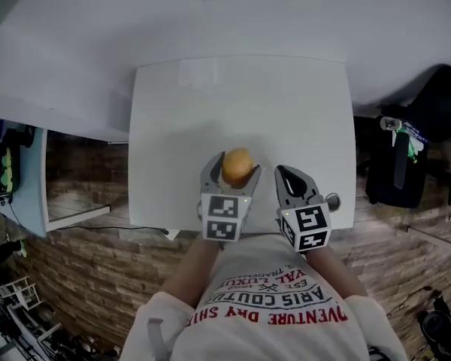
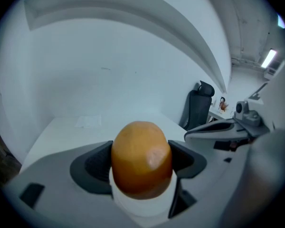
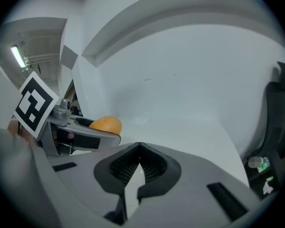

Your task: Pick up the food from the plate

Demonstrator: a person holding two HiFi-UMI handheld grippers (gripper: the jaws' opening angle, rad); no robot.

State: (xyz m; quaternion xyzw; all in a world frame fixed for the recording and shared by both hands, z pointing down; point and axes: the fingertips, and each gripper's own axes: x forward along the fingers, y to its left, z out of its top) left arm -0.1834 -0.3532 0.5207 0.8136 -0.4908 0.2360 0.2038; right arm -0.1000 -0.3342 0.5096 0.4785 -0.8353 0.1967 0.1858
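Note:
A rounded orange-brown piece of food sits between the jaws of my left gripper, which is shut on it above the near edge of the white table. In the left gripper view the food fills the gap between the dark pads, with something white just below it. My right gripper hovers close to the right of the left one, its jaws together and nothing in them. From the right gripper view the food shows at the left. I see no plate in any view.
The table's near edge runs just under both grippers, with wooden floor below it. A black chair stands right of the table, and a light-blue cabinet is at the left. A white wall rises behind the table.

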